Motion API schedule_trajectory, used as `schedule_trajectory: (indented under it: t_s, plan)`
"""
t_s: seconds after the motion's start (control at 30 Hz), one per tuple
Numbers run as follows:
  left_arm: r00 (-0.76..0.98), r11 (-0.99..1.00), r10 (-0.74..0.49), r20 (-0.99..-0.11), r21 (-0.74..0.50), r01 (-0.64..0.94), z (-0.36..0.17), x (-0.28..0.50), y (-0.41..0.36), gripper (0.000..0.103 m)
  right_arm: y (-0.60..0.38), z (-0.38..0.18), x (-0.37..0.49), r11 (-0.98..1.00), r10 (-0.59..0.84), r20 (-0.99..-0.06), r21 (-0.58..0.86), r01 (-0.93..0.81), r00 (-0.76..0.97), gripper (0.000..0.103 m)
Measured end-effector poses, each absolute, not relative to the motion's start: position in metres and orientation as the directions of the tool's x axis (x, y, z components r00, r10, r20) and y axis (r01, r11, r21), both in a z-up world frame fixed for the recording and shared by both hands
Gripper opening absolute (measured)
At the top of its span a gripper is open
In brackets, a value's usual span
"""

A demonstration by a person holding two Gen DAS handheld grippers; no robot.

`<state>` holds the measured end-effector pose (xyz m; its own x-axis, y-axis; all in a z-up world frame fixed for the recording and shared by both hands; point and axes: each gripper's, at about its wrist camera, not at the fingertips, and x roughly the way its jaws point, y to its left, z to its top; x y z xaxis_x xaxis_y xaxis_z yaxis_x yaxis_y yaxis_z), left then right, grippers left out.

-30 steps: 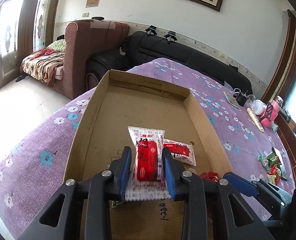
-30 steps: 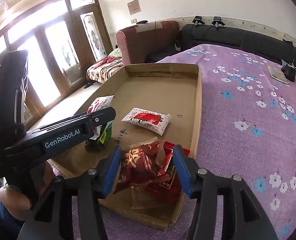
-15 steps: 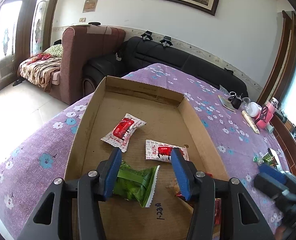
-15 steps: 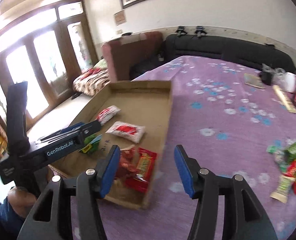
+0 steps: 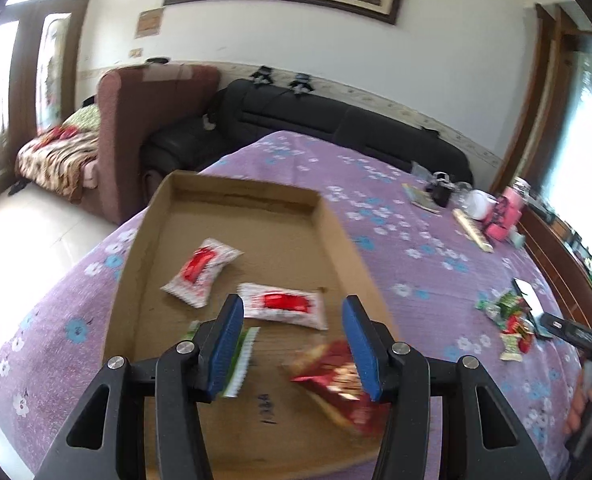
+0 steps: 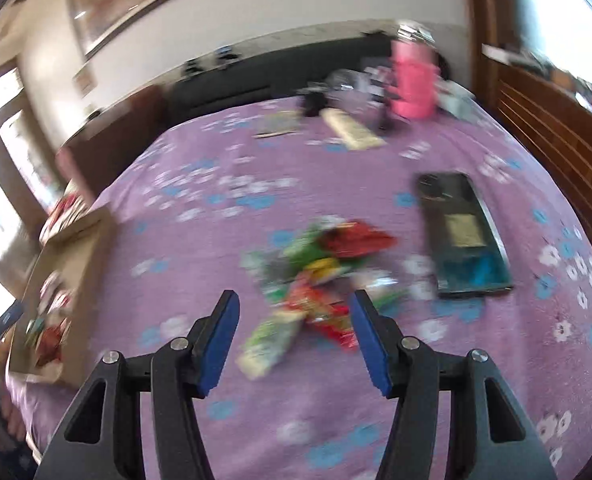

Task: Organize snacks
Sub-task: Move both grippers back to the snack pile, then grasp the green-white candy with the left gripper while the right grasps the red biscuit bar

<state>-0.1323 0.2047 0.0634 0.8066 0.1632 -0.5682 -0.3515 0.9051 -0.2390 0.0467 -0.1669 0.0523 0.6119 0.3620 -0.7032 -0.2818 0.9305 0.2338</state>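
The right wrist view is smeared throughout. The snack pile (image 6: 316, 276) on the purple cloth (image 6: 216, 360) is a blur of green, red and yellow, and its packets cannot be counted or read. The box (image 6: 76, 240), left of the pile, is cut by the picture's edge. In the left wrist view the green packet (image 5: 242, 354) in the box (image 5: 144, 240) is mostly hidden behind a blue finger, and the red packet (image 5: 336, 380) beside it is blurred. Writing on the box floor is too small to read.
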Motion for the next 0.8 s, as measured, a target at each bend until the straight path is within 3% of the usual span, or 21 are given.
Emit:
schedule_trajectory:
  t_s: [0.17,0.37,0.6,0.73,0.8]
  plan:
    - [0.806,0.938,0.078,-0.587,-0.229,-0.258,0.073,-0.123,0.174,0.054,-0.178,0.022,0.067,0.906,0.423,-0.715,0.334,-0.260,0.557,0.031]
    - [0.784,0.955,-0.040,-0.620,-0.253,-0.152,0.079,-0.102,0.139,0.054,-0.166,0.016,0.062,0.815,0.577,-0.694,0.449,-0.367,0.431,0.029]
    - [0.727,0.972,-0.176,-0.664,-0.236,0.020,0.082,-0.066,0.070,0.054,-0.164,0.012,0.061,0.850,0.517,-0.720,0.369,-0.376,0.464,0.029]
    - [0.688,0.974,-0.209,-0.695,-0.213,0.081,0.077,-0.052,0.036,0.054,-0.137,0.012,0.044,0.873,0.415,-0.754,0.170,-0.458,0.510,0.029]
    - [0.670,0.974,-0.215,-0.710,-0.206,0.093,0.072,-0.045,0.024,0.054,-0.136,0.012,0.044,0.878,0.396,-0.755,0.146,-0.455,0.522,0.022]
